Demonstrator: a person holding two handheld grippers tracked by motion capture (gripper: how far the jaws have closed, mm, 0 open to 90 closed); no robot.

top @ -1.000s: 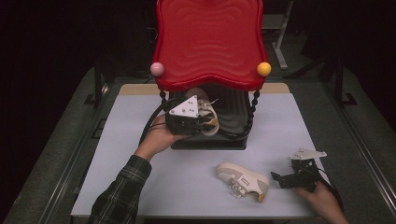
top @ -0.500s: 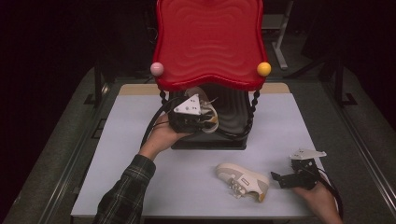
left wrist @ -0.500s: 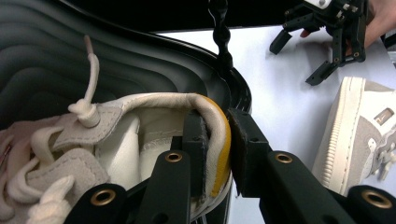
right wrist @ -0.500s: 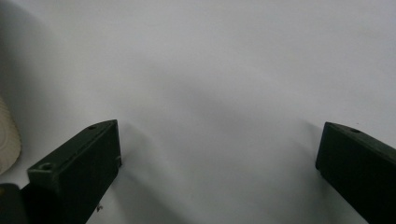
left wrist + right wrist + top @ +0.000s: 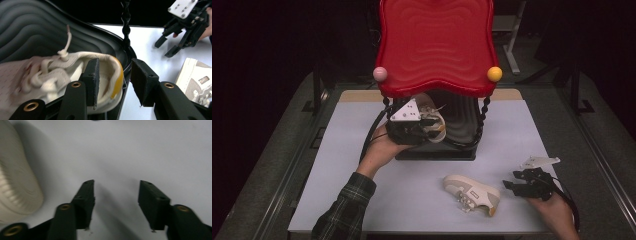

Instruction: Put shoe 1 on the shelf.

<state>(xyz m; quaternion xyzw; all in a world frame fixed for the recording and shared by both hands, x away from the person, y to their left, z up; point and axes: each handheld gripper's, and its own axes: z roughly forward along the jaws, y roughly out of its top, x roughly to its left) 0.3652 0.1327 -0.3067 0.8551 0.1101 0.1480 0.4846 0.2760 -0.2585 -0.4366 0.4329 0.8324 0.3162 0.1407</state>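
My left hand-held gripper (image 5: 113, 82) sits at the heel of a cream shoe (image 5: 62, 75) with its jaws parted: one jaw is inside the heel opening against the padded collar, the other outside near the orange heel tab, and there is a clear gap, so it is released, not clamping. That shoe lies on the black ribbed lower shelf (image 5: 32, 30) of the red-topped rack (image 5: 437, 45), which I take as my landmark; from above, my left hand-held gripper (image 5: 424, 127) reaches in under the red top at its front left. I judge the shoe light and soft in the upper, with a collar that will squash under the pads, while the sole rim is stiffer; the heel collar looks the best place to pinch, and the loose lace could snag on the rack's twisted post (image 5: 125, 25). In front of the rack and to its right, a second cream shoe (image 5: 472, 192) lies on its side on the bench (image 5: 362, 200). Just right of it my right hand-held gripper (image 5: 512, 186) hovers low, and in its own view my right hand-held gripper (image 5: 116, 197) is spread wide and empty over bare bench, with the ribbed sole (image 5: 17, 185) at the edge.
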